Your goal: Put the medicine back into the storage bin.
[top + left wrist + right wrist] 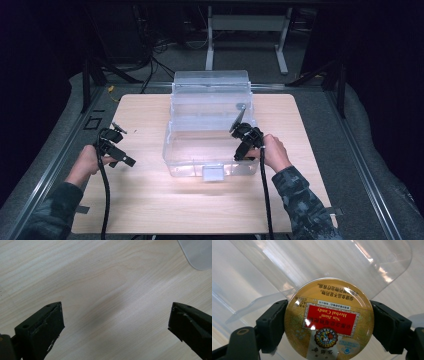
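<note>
A round gold candy tin [329, 320] with a red label sits between the two jaws of my right gripper [329, 325], which press on its sides. In the high view that right gripper [240, 131] hangs over the right part of a clear plastic box [175, 150], and the tin [237, 120] shows edge-on as a dark disc. My left gripper [116, 322] stands wide open over bare wood with nothing between its fingers. In the high view the left gripper [119, 131] is at the table's left side, apart from the box.
The box's clear lid [210, 82] stands open at the back. A white latch [212, 173] sits on its front wall. A corner of the box [197, 252] reaches into the left gripper view. The light wooden table [150, 200] has free room in front.
</note>
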The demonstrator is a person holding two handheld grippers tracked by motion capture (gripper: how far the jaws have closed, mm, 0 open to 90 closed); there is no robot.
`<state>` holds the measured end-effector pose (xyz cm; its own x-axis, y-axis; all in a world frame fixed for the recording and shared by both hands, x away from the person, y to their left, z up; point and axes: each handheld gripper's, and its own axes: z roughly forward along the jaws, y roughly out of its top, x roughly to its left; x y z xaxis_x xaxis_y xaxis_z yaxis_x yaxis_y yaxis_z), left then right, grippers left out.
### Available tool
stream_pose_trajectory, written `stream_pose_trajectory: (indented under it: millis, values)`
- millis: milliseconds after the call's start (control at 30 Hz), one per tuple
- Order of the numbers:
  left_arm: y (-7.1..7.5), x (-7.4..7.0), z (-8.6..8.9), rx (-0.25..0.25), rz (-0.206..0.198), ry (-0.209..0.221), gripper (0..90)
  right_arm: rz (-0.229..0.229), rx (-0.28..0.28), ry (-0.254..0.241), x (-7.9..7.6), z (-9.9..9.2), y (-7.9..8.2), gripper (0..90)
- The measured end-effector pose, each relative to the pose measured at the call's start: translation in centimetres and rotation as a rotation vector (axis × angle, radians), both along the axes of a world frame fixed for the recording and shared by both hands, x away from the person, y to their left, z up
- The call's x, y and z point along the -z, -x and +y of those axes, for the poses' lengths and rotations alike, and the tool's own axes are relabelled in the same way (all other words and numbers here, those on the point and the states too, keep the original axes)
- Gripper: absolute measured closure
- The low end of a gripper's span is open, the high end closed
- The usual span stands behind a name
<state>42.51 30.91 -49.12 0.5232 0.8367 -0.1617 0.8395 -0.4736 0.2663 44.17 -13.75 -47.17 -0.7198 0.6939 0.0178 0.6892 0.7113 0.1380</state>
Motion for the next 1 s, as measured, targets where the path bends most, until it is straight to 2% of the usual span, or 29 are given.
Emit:
stream_pose_trajectory:
  millis: [67,267,467,600,800,933,1000]
  values:
    - [0.0,0.0,-0.1,0.000,-0.001,-0.005,0.2,0.001,0.004,-0.004,0.0,-0.1,0.0,17.7]
    - [-0.1,-0.1,-0.1,0.005,-0.004,-0.001,0.2,-0.041,0.011,-0.009,-0.7,-0.6,0.4,14.8]
    - [-0.3,-0.8,-0.3,0.007,-0.010,0.010,0.2,-0.076,0.016,-0.083,-2.0,-1.4,1.0,14.0]
    - [-0.5,-1.5,-0.7,0.018,-0.021,0.010,0.2,-0.100,0.008,-0.153,-3.1,-1.8,1.6,13.5]
    - [-1.1,-2.7,-1.5,0.041,-0.042,0.011,0.2,-0.145,-0.004,-0.187,-4.4,-1.9,2.4,13.8]
    - [-1.6,-3.3,-1.9,0.050,-0.055,0.014,0.2,-0.158,0.000,-0.204,-4.9,-2.2,2.8,14.0]
    - [-1.8,-3.6,-2.2,0.051,-0.054,0.018,0.2,-0.168,0.004,-0.228,-5.2,-2.4,3.1,14.4]
